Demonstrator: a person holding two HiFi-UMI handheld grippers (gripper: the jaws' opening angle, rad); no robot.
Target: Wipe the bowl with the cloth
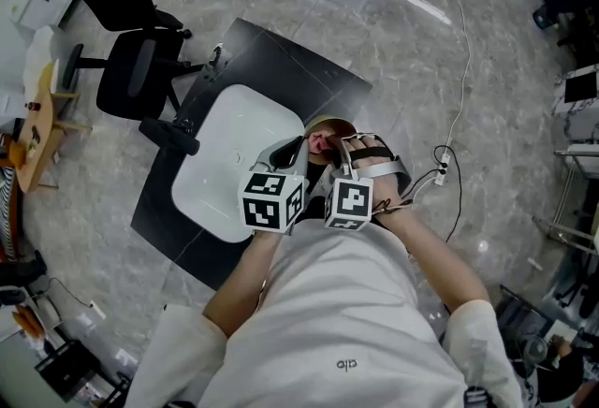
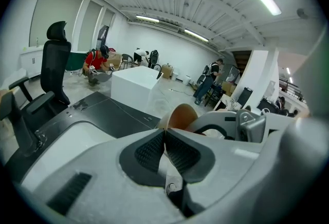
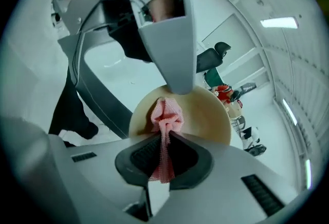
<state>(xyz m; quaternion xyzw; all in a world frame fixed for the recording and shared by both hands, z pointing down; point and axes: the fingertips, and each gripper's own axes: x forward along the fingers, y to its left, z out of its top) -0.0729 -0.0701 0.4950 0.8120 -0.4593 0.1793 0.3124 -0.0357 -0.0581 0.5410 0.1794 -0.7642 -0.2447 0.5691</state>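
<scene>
Bowl point(image 3: 211, 115) looks mid-wipe: your left gripper point(image 2: 164, 151) pinches its rim, your right gripper point(image 3: 164, 153) clamps the cloth point(image 3: 165, 115) (pink mesh); next, sweep round inside.

Both forearms reach toward 12 o'clock, grippers side by side. The left gripper point(image 2: 164, 134), at 9 o'clock, pinches its fingers on the bowl point(image 2: 180, 115) rim; the right gripper point(image 3: 164, 138) clamps the cloth point(image 3: 165, 115)
</scene>
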